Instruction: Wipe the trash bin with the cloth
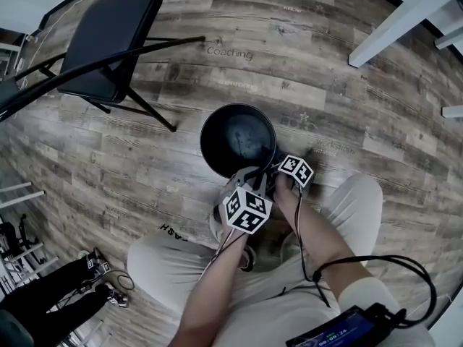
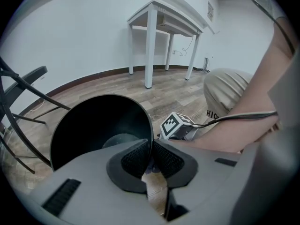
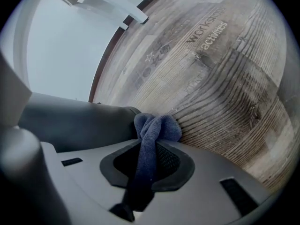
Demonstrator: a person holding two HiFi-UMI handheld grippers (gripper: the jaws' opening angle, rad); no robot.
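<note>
The black round trash bin [image 1: 235, 137] stands on the wood floor in front of a seated person's knees. My left gripper [image 1: 250, 186] reaches its near rim under its marker cube. In the left gripper view the thin rim [image 2: 149, 125] runs between the jaws, and the left gripper [image 2: 151, 147] is shut on it. My right gripper [image 1: 281, 169] sits just right of it, low beside the bin. The right gripper [image 3: 154, 146] is shut on a bunched blue cloth [image 3: 157, 127], which touches the bin's dark outer wall [image 3: 70, 121] near the floor.
A black folding chair [image 1: 108, 42] stands at the far left. White table legs [image 1: 394, 24] stand at the far right. The person's legs flank the bin, and a handheld device [image 1: 340, 330] with a black cable lies on the right thigh. Dark gear [image 1: 51, 288] sits at the lower left.
</note>
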